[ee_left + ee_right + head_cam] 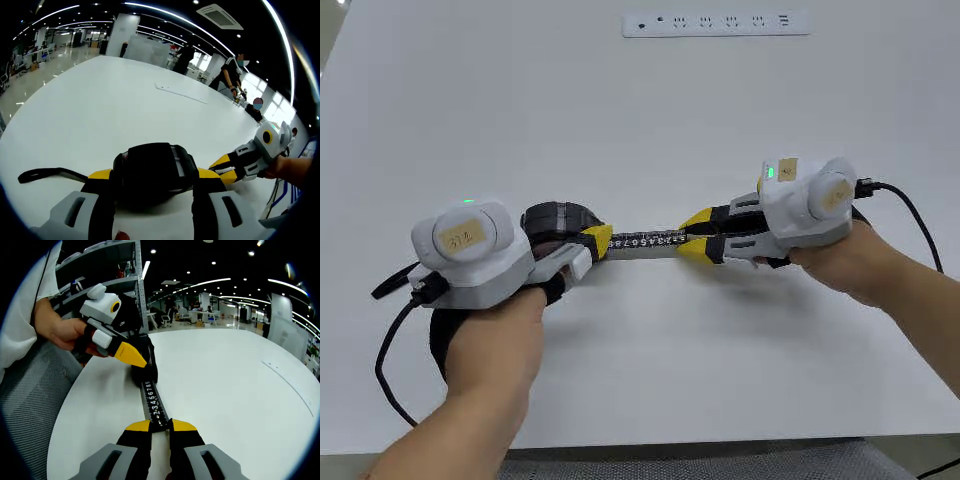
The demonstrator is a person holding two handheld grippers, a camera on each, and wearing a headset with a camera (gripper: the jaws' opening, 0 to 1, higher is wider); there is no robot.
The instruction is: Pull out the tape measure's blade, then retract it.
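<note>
Head view puts the tape measure, a black case, near the middle of the white table, gripped by the left gripper, whose yellow-tipped jaws are clamped on the case's two sides. The blade runs out level from the case toward the right gripper, and its printed numerals face up. In the right gripper view the jaws are pinched together on the blade's far end. A black strap trails from the case across the tabletop. A white power strip lies flat at the table's far edge, well apart from both hands.
</note>
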